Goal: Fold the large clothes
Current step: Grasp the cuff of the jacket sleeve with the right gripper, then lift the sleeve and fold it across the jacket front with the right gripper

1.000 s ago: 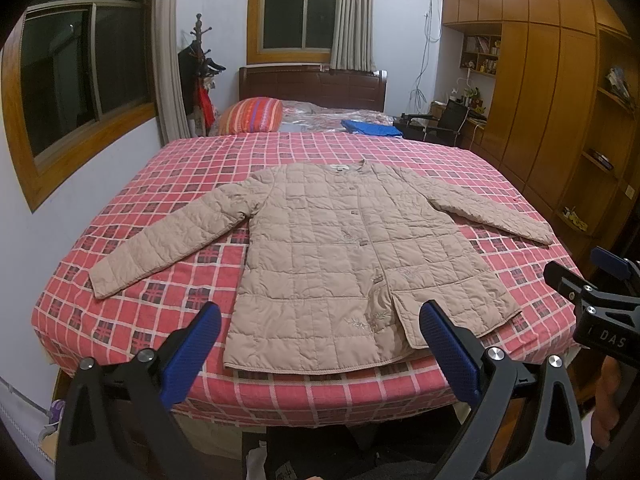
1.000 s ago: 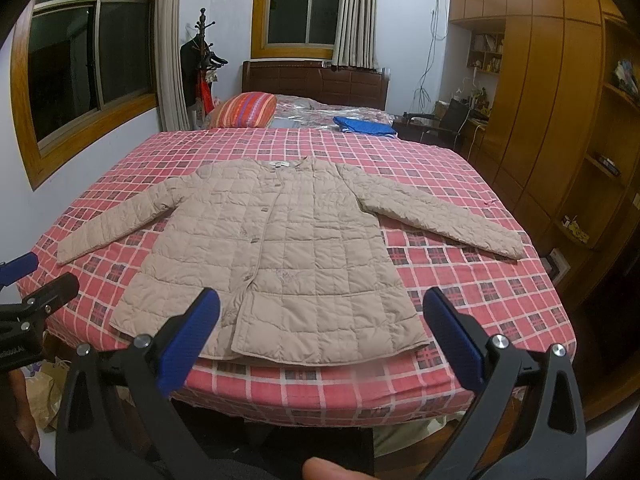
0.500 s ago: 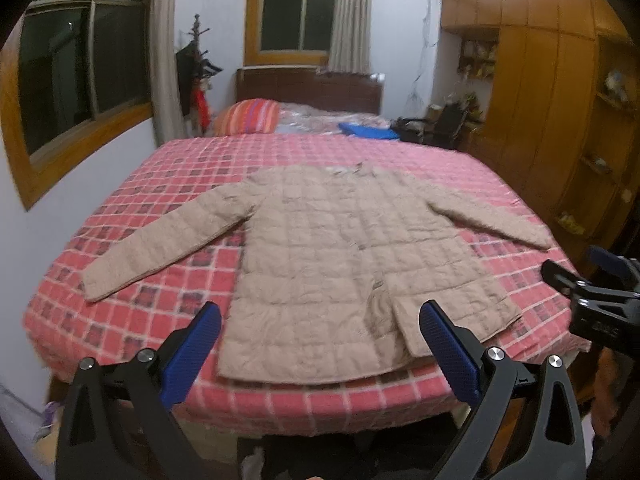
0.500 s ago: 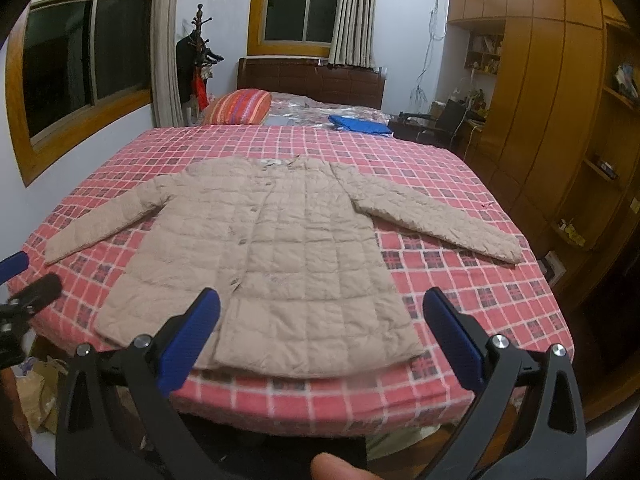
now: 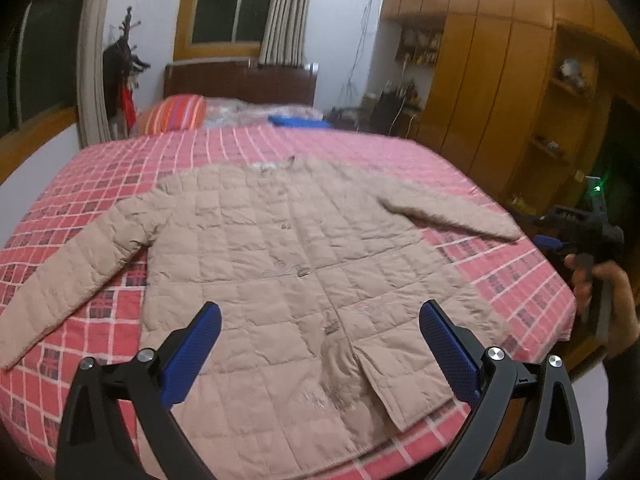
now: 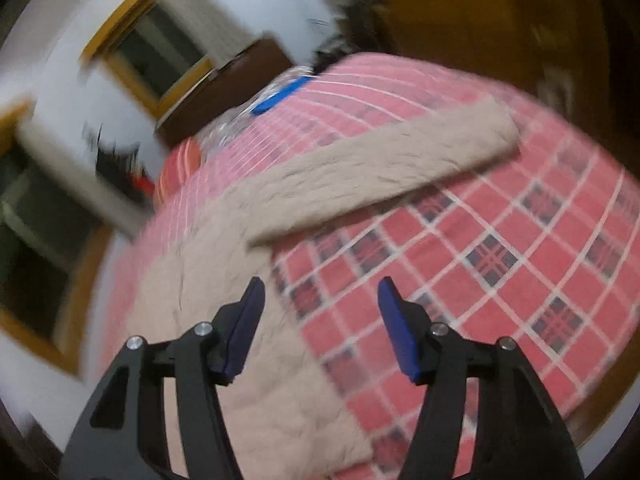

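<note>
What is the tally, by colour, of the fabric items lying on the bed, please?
Beige: 1, quilted padded jacket
Red and orange striped: 1, pillow
Blue: 1, folded cloth
Total: 3, on the red checked bedspread.

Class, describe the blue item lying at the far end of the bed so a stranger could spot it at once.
Start at the big bed with the red checked cover. Look past the beige quilted jacket toward the dark headboard. The flat blue item lies there, right of the striped pillow, the only solid blue thing.
</note>
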The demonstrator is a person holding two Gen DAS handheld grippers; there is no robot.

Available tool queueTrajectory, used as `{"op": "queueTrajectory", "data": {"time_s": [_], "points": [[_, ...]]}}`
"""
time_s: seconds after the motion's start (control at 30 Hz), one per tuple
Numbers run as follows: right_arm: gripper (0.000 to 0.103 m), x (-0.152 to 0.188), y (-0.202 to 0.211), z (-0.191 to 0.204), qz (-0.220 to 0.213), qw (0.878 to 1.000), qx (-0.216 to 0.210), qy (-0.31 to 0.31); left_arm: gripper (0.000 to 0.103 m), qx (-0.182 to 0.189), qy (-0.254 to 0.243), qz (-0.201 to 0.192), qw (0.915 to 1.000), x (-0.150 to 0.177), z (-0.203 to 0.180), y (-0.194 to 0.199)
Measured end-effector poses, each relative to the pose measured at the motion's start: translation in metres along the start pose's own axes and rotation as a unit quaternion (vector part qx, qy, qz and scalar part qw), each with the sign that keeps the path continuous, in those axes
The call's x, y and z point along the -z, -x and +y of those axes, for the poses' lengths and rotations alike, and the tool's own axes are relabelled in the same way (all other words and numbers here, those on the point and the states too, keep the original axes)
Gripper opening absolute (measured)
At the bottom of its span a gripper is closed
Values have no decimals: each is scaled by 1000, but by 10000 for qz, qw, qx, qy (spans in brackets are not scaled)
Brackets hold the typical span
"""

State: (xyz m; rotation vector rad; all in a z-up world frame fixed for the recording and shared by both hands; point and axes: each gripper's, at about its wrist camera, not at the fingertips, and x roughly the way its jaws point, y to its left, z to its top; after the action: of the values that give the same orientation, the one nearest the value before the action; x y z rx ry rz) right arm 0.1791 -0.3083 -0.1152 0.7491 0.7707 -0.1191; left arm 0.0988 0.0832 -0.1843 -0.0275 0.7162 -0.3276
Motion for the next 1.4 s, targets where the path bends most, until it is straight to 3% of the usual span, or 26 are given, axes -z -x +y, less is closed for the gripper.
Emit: {"op": "queueTrajectory", "data": {"time_s": [0.07, 0.13, 0.3, 0.37, 0.5, 0.83, 0.9, 1.0, 1.1, 1.17, 1.4], "points": [[57, -25, -11, -41, -78, 9968, -137, -782, 100, 84, 47, 41, 9999, -5, 3, -10], [57, -45, -18, -82, -295, 9861, -414, -1579, 100, 152, 89, 71, 9998, -13, 6, -23], [57, -76, -41, -167, -736, 9466, -789, -3037, 100, 248, 220, 90, 9994, -27, 19, -43], [57, -81, -53, -182, -721, 9393, -826, -3252, 100, 275, 303, 123, 9991, -30, 25, -49], [52, -89, -78, -199, -682, 9361, -590, -3400, 100, 252, 426, 236, 9985, -36, 36, -66], [52, -117, -121, -196, -721, 9437, -228, -3221, 100, 519, 847, 577, 9934, -53, 58, -104], [43, -123, -128, -195, -751, 9440, -184, -3207, 100, 462, 841, 570, 9938, -56, 60, -106], [22, -131, -137, -193, -748, 9476, -112, -3104, 100, 415, 850, 574, 9939, -57, 63, -106], [11, -133, -134, -185, -842, 9523, -60, -2932, 100, 475, 968, 661, 9920, -55, 71, -107], [10, -143, -126, -168, -1026, 9597, 7, -2616, 99, 646, 1194, 796, 9875, -53, 80, -109], [10, -173, -89, -69, -1460, 9815, 32, -1236, 99, 438, 1341, 781, 9869, -50, 97, -97]]}}
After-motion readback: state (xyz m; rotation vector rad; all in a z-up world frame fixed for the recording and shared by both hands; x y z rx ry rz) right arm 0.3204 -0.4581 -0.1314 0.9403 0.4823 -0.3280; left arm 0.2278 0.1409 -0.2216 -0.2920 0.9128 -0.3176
